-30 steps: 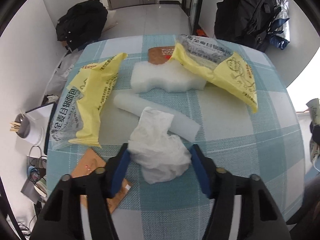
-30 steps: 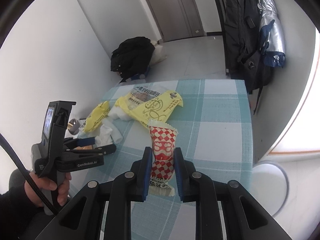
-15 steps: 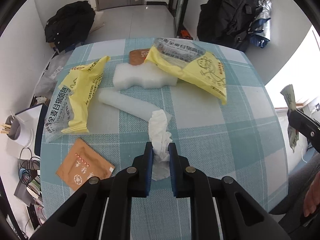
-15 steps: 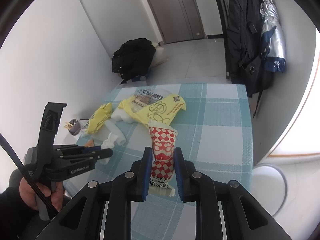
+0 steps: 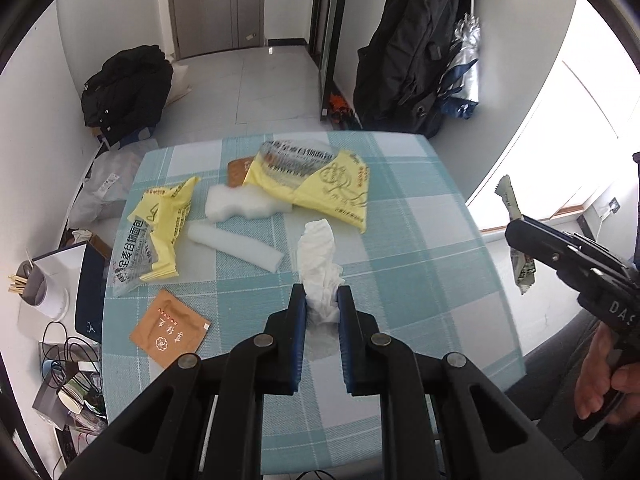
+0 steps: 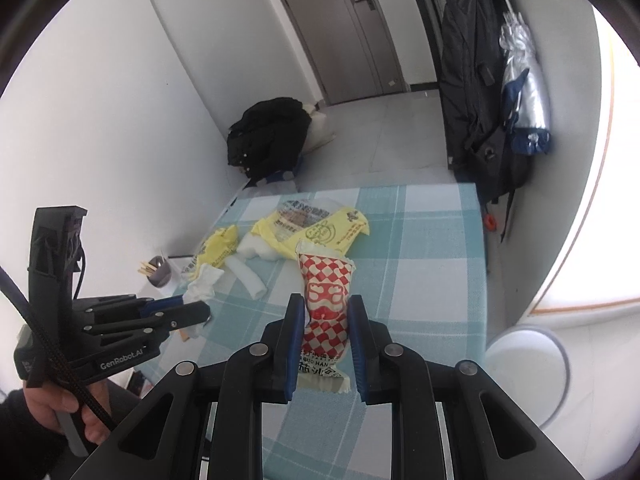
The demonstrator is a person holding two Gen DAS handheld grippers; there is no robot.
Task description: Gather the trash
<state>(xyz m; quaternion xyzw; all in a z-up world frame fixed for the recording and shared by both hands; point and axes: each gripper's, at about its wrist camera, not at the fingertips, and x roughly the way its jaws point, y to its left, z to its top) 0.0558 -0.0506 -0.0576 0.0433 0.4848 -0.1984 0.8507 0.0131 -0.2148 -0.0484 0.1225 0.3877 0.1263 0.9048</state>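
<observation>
My left gripper [image 5: 322, 298] is shut on a crumpled white tissue [image 5: 318, 258], held up above the blue-checked tablecloth [image 5: 420, 248]. My right gripper [image 6: 325, 308] is shut on a red-and-white checkered snack wrapper [image 6: 326, 288], lifted over the table's near right part. On the table lie two yellow bread bags [image 5: 320, 184] [image 5: 156, 232], a white foam block [image 5: 240, 202], a white foam roll [image 5: 236, 246] and a brown sachet [image 5: 170, 328]. In the right wrist view the left gripper [image 6: 200, 310] with the tissue [image 6: 204, 282] shows at left.
A second brown sachet [image 5: 238, 170] peeks from under the far bread bag. A round white bin [image 6: 524, 372] stands on the floor right of the table. A toothpick cup [image 5: 34, 288] and cables sit left of the table. Black bags [image 5: 128, 88] lie beyond.
The left gripper closed on the tissue and lifted it off the table, pulling back toward the near edge. The right gripper rose a little with the checkered wrapper still in it.
</observation>
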